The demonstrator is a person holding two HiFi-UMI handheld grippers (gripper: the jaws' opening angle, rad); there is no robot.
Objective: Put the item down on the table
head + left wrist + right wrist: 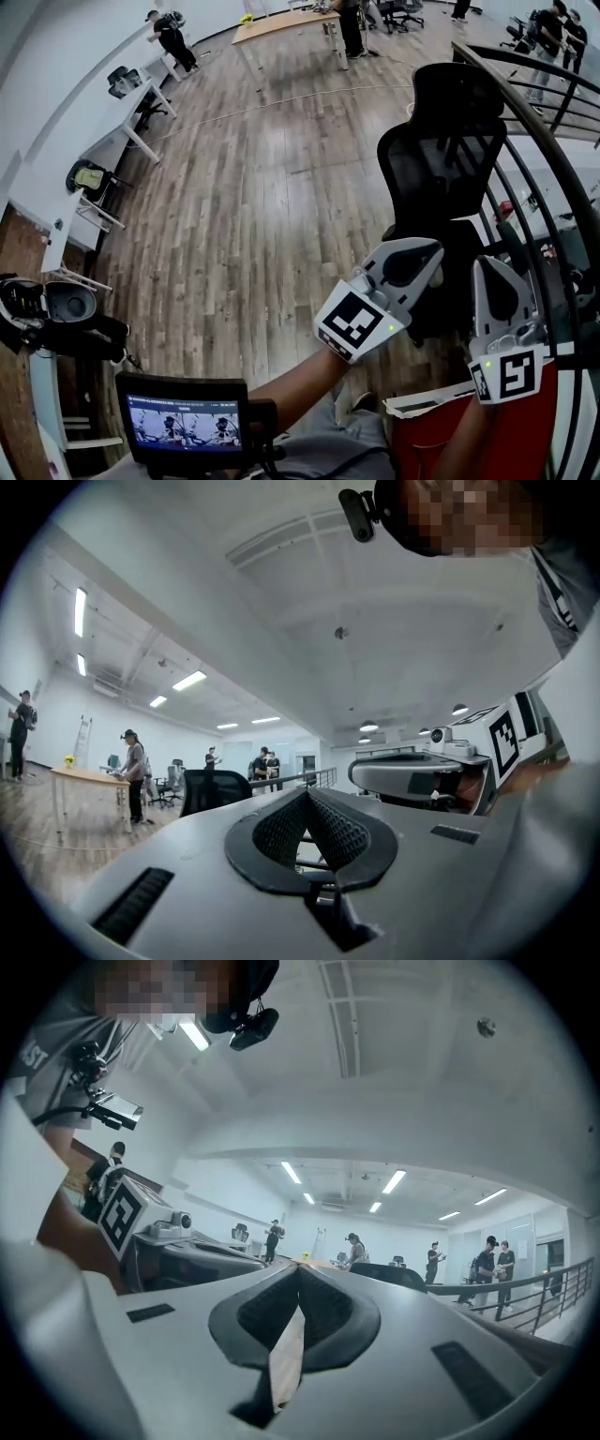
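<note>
My left gripper (427, 258) is clenched on nothing, its tips meeting, with a black office chair (441, 141) just beyond them. My right gripper (490, 272), close beside it, is clenched too. A thin pale strip (286, 1354) shows between its jaws (whether that is the item, I cannot tell).

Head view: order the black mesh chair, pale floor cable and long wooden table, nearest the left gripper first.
1. Black mesh chair, just beyond the left gripper.
2. Pale floor cable, mid-floor.
3. Long wooden table, far end.
</note>
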